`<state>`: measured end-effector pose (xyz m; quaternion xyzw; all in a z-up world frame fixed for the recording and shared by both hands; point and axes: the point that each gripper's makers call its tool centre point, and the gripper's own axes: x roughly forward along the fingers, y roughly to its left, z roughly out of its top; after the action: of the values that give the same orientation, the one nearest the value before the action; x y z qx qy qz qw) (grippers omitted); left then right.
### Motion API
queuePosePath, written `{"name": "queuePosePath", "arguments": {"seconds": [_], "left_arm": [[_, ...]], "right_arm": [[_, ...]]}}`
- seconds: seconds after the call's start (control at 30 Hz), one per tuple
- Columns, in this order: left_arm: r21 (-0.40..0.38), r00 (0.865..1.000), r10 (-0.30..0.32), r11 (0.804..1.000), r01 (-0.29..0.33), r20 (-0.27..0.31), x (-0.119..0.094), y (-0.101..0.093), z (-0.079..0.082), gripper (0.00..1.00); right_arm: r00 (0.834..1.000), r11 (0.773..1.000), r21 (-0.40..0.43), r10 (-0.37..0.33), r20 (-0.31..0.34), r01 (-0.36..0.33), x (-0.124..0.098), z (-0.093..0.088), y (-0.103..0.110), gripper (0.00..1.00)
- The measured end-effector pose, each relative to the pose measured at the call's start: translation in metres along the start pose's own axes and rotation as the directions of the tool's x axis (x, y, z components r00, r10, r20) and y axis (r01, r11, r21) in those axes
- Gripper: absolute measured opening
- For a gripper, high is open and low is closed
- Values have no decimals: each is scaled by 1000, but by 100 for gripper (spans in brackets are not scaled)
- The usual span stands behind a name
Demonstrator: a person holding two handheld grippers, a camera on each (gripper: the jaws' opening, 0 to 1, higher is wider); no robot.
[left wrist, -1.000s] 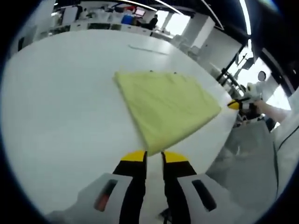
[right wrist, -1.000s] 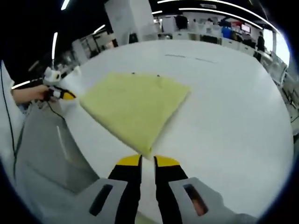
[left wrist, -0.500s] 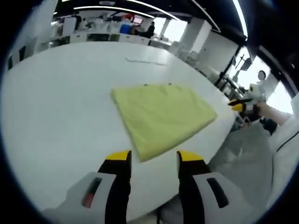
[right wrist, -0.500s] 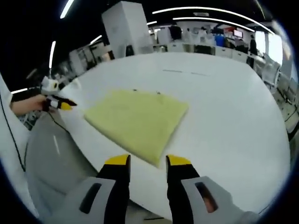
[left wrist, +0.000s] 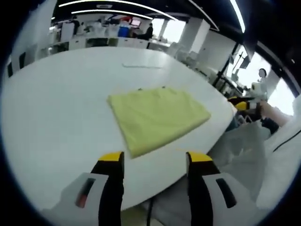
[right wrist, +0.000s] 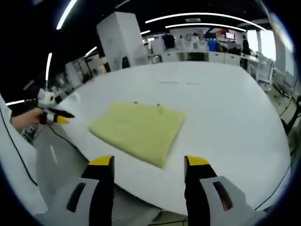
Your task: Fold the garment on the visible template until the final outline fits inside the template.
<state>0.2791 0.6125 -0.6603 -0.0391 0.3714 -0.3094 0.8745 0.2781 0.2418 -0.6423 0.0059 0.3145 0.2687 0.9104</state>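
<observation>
A folded yellow garment [left wrist: 156, 118] lies flat on the white table [left wrist: 56, 108], near its front edge. In the left gripper view my left gripper [left wrist: 152, 159] is open, drawn back from the garment's near corner, with nothing between its fingers. The right gripper view shows the same garment [right wrist: 138, 129] on the table [right wrist: 225, 117]. My right gripper [right wrist: 149, 163] is open too, just short of the garment's near corner and above the table's edge. The right gripper [left wrist: 243, 105] also appears at the right of the left gripper view, and the left gripper [right wrist: 55, 116] at the left of the right gripper view.
A thin line [left wrist: 141, 66] marks the table beyond the garment. The table's front edge [right wrist: 141, 186] runs just under my fingers. A person's hand and white sleeve [left wrist: 282, 122] are at the right. Desks and people fill the office behind.
Both grippers have opened, let go of the garment's near corners and pulled back from the table. The garment stays flat where it lay.
</observation>
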Motion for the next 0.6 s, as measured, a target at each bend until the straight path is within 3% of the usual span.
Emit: {"name": "queuePosePath", "arguments": {"seconds": [0.47,0.6], "left_arm": [[53,999,19,998,-22,47,-30,-29,15,73],[59,998,19,998,-23,59,-37,-38,20,83]], "right_arm": [[999,999,-52,-6,52,9,-32,24,8,83],[999,998,-70,5,52,-1,-38,27,12,83]]}}
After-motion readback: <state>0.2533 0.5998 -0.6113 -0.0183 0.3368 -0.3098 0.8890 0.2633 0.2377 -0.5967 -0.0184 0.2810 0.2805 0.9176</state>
